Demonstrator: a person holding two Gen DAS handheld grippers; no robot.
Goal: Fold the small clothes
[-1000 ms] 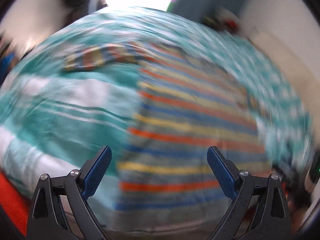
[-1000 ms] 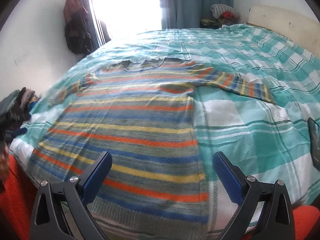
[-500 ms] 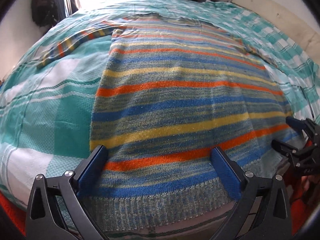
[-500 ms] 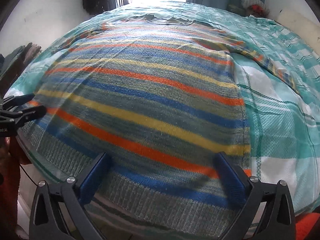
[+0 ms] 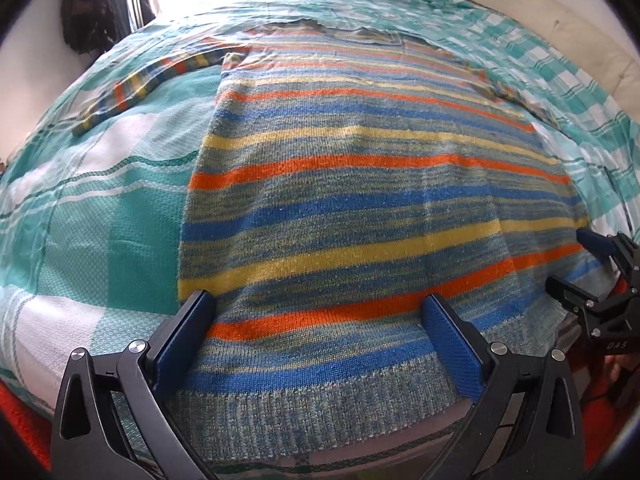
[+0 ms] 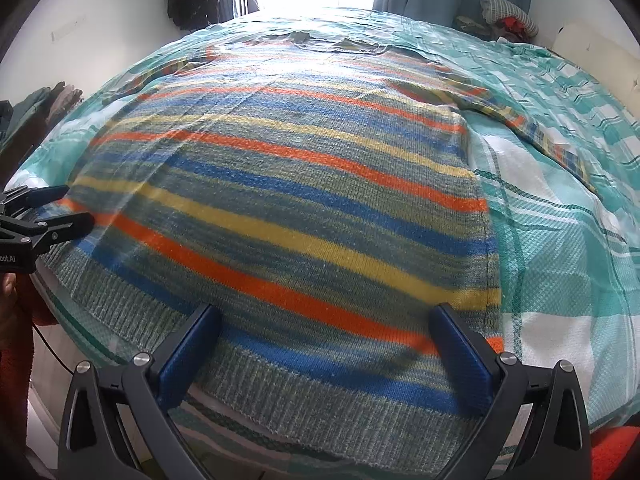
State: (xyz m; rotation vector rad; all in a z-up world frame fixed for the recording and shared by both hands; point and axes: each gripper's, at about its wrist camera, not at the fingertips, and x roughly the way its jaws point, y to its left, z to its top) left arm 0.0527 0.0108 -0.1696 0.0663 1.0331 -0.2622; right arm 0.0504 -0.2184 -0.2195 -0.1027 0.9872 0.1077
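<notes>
Both claws gape wide: left gripper and right gripper hover tilted down at the striped sweater's near hem, maybe touching it, sweater flat on the bed.

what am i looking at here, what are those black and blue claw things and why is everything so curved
Those claws are two-finger tools a person holds, one per hand, each with a fisheye camera that bends the view. One picture looks along the left hand-held gripper, the other along the right hand-held gripper. Each also shows at the edge of the other's view. A striped sweater lies flat on a bed with a teal checked bedspread, sleeves spread out. Both grippers are open over the sweater's bottom hem; nothing is held.
</notes>
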